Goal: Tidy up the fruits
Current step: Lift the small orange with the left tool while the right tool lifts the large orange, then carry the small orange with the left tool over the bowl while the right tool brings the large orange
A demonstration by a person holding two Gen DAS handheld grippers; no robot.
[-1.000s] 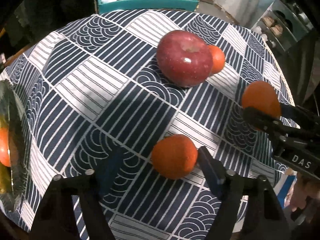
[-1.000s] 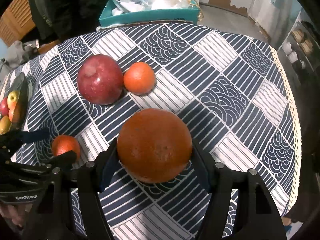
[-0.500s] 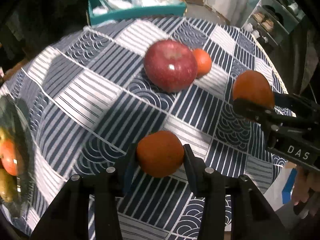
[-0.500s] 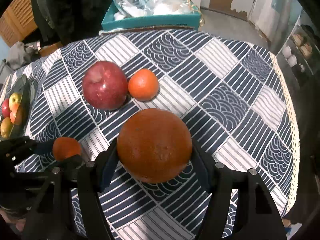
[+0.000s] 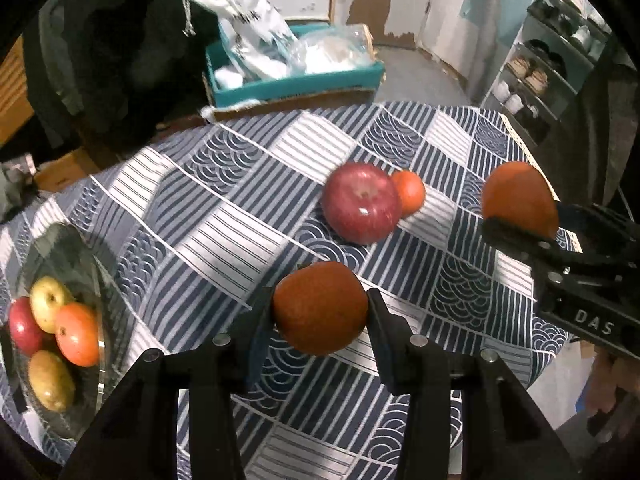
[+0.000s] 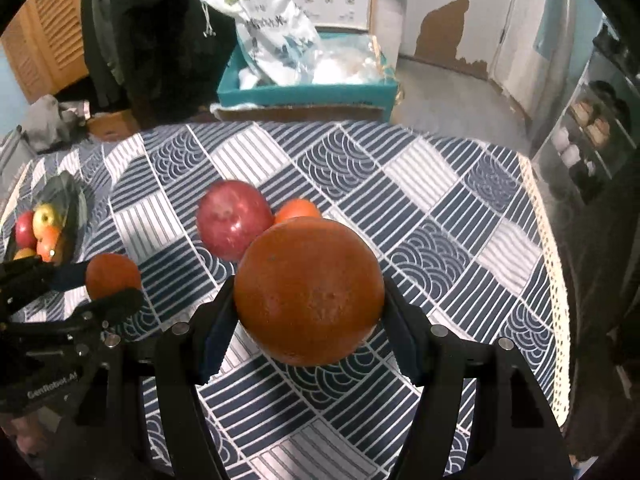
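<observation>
Left wrist view gives us the left tongs [image 5: 320, 312] clamped on a small orange [image 5: 320, 307], bowl [image 5: 80, 264] to their left, apple [image 5: 361, 202] ahead. Only our right view shows the right tongs [image 6: 308, 304] squeezing the large orange [image 6: 309, 291] head-on.

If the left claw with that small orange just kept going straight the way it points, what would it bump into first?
Probably the patterned tablecloth, just beyond the small orange that the left gripper holds. The red apple lies farther ahead, slightly right; depth is hard to judge.
</observation>
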